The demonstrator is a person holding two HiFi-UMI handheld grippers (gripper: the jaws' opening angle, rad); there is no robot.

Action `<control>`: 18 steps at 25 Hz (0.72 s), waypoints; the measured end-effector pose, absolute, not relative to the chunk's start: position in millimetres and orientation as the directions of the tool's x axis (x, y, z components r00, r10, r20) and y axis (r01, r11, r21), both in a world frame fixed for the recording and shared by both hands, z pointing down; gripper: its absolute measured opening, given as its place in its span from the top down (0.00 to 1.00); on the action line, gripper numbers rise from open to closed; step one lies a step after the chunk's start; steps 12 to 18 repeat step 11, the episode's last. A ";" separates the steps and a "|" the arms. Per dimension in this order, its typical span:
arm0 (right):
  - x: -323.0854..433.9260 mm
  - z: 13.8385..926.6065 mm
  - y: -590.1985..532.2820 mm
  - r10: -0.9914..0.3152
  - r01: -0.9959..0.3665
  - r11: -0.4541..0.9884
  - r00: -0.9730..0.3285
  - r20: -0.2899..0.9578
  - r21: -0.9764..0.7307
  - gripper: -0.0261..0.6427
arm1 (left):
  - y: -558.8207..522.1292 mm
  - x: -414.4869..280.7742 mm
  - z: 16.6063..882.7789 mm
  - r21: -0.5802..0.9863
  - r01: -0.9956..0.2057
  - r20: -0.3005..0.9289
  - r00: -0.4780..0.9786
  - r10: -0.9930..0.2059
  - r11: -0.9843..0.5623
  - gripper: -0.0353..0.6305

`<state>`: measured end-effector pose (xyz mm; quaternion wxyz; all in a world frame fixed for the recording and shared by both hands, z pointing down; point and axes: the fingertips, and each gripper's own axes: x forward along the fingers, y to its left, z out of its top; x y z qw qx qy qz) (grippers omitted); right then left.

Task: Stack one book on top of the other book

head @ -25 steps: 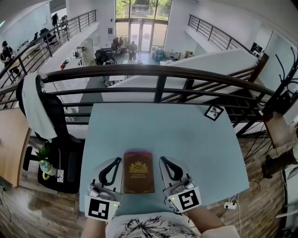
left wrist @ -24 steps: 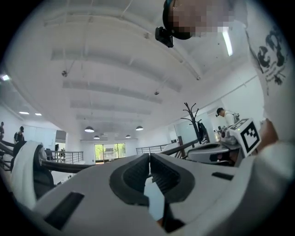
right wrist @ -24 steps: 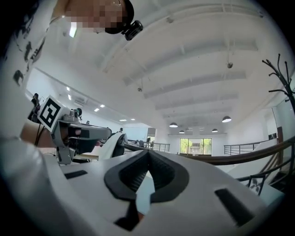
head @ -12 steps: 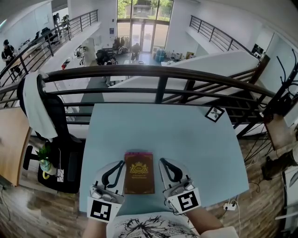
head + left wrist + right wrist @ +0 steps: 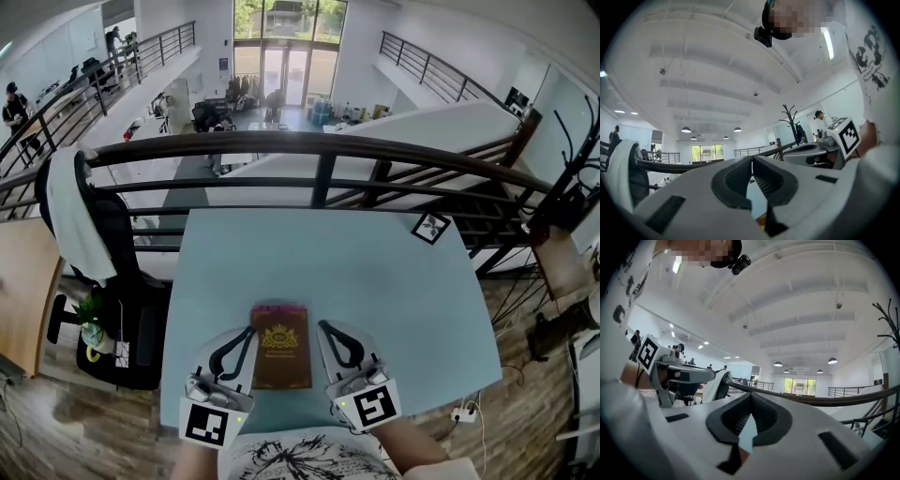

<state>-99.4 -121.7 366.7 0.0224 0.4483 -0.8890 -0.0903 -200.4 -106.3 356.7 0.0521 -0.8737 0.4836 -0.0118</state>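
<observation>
Though shut on nothing, left gripper (image 5: 247, 332) and right gripper (image 5: 322, 327) either side of books (image 5: 279, 352)

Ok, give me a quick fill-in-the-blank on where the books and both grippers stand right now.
The brown book lies ____ the left gripper and the right gripper.
Both grippers' jaws are ____, holding nothing.
The lower book, showing past the brown book's far end, is ____ in colour.
The square marker sits at the table's far ____ corner.
Missing words: between; shut; pink; right.
</observation>
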 end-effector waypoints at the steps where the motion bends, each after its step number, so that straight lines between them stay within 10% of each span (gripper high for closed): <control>1: -101.7 366.7 -119.9 -0.797 -0.789 0.587 -0.603 -0.043 0.181 0.98 | -105.9 -200.9 357.3 -0.100 -0.845 -0.029 0.531 -0.847 -0.526 0.93; 18: -104.8 365.7 -111.4 -0.796 -0.788 0.589 -0.603 -0.038 0.180 0.98 | -101.1 -197.4 366.8 -0.078 -0.839 -0.018 0.541 -0.841 -0.538 0.93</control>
